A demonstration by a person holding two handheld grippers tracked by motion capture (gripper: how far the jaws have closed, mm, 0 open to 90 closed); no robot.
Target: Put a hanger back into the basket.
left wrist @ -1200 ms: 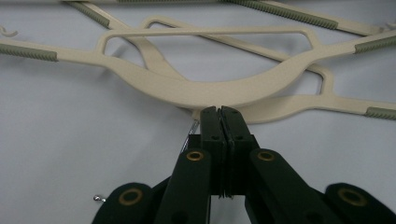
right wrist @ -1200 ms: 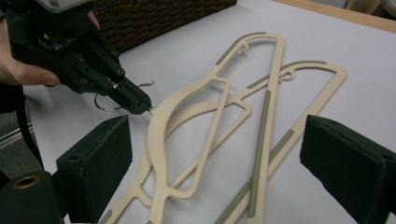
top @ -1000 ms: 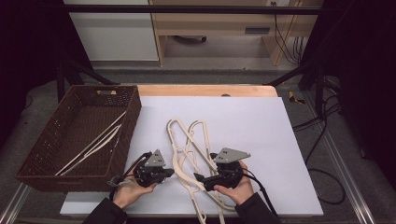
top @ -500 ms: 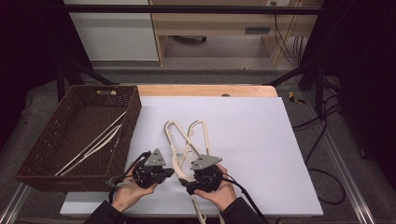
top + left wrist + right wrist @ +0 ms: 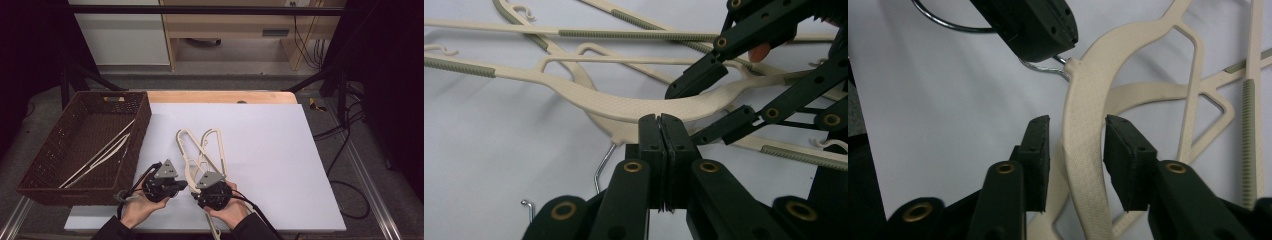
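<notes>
Two cream hangers (image 5: 200, 150) lie overlapped on the white counter (image 5: 280, 150), near its front edge, to the right of a brown basket (image 5: 85, 145) that already holds one or more hangers (image 5: 102, 152).

The left tongs (image 5: 186, 184) are closed at the neck of the top hanger (image 5: 624, 102), jaws pressed together where the wire hook (image 5: 603, 167) leaves the plastic; whether they pinch the hook or the neck itself cannot be told.

The right tongs (image 5: 1075, 152) have just been closing and straddle that hanger's arm (image 5: 1083, 165), but a gap remains on each side, so the pads do not yet press.

Likely faults: the arm is curved and smooth, so a grip closing off-centre could slide along it or twist the hanger. The two hangers are interlaced, and lifting one may drag the other or snag a notch. A pinch on thin wire alone would let the hanger swing.

No brand, label or writing is legible.
</notes>
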